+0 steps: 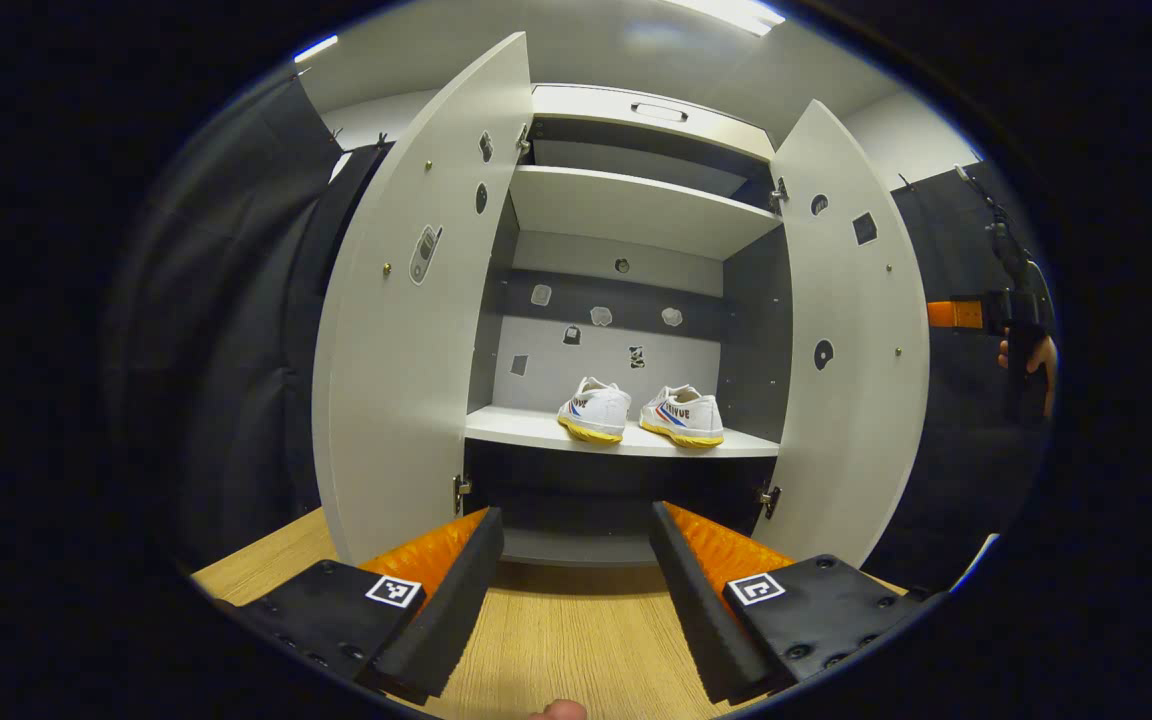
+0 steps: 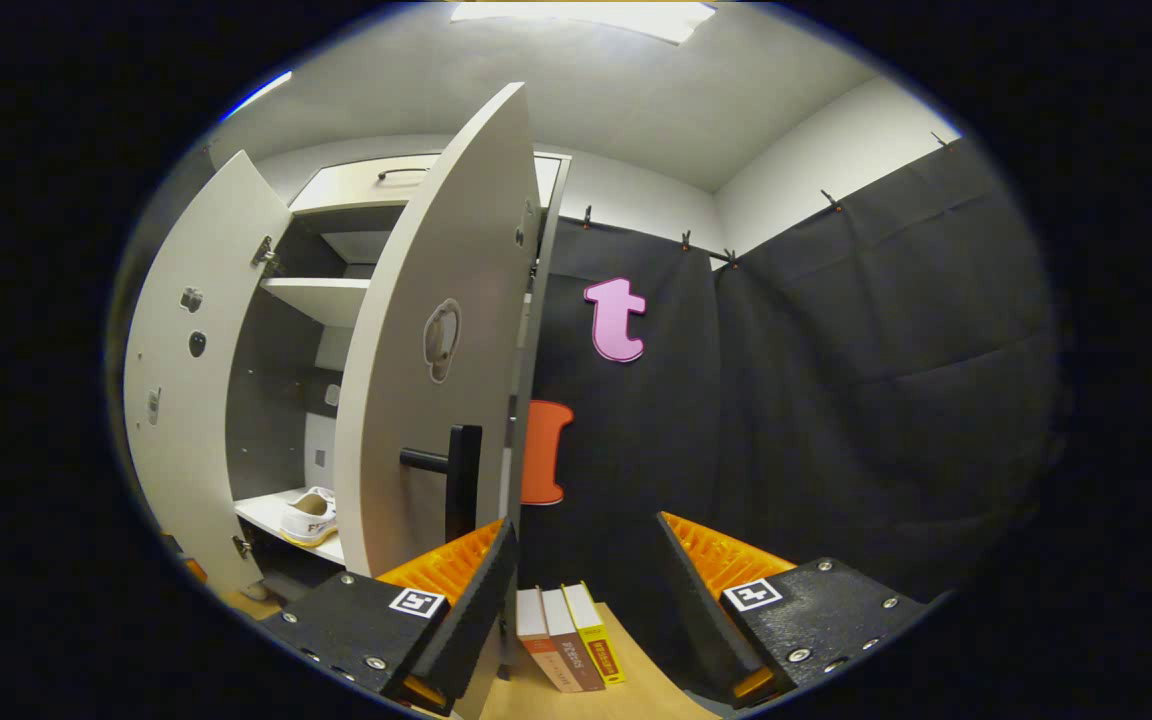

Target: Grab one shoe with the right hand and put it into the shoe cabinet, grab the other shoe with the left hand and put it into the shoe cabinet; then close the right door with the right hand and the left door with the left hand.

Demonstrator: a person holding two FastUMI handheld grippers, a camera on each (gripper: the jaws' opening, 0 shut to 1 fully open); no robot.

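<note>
both shoes (image 1: 641,414) on cabinet shelf (image 1: 536,430) — doors open, both grippers' fingers apart

L claw (image 1: 576,590) & R claw (image 2: 586,600) both open, empty.

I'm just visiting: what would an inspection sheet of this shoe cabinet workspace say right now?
Surface: wooden table, bare in front of the cabinet.
Job's things: two white shoes side by side on the cabinet's lower shelf; left door and right door both open.
Clutter: three books standing beside the cabinet.
Grippers: left gripper open, empty, facing the cabinet; right gripper open, empty, next to the right door's handle.
Cables: nothing seen.
Surroundings: black cloth walls, ceiling light.
</note>
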